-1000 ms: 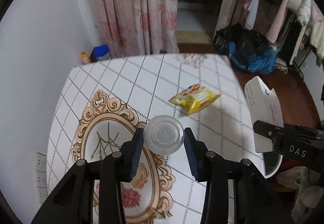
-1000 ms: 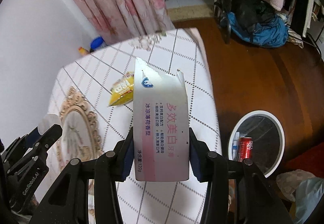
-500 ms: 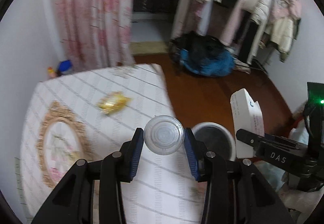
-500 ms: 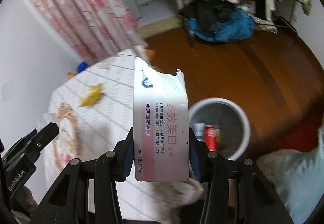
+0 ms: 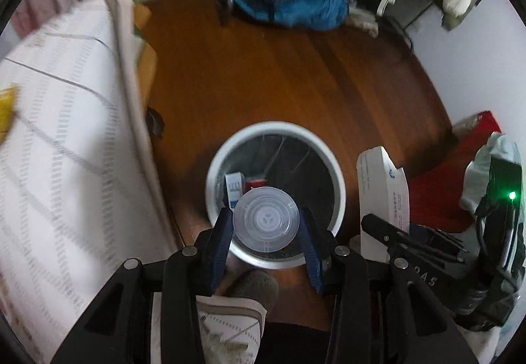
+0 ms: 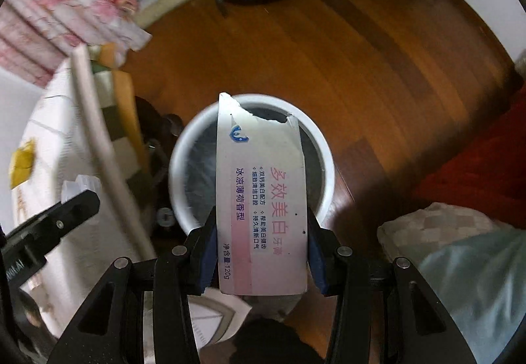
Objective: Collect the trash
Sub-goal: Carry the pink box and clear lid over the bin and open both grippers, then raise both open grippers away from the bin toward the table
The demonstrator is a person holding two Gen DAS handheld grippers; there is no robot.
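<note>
Tablecloth [image 5: 59,140] far left with a yellow wrapper [image 5: 6,110] on it — left gripper [image 5: 266,226] pinching a clear plastic lid [image 5: 266,219] over the white trash bin [image 5: 338,186] — right gripper [image 6: 261,252] clamping a torn toothpaste box [image 6: 263,199] above that bin
</note>
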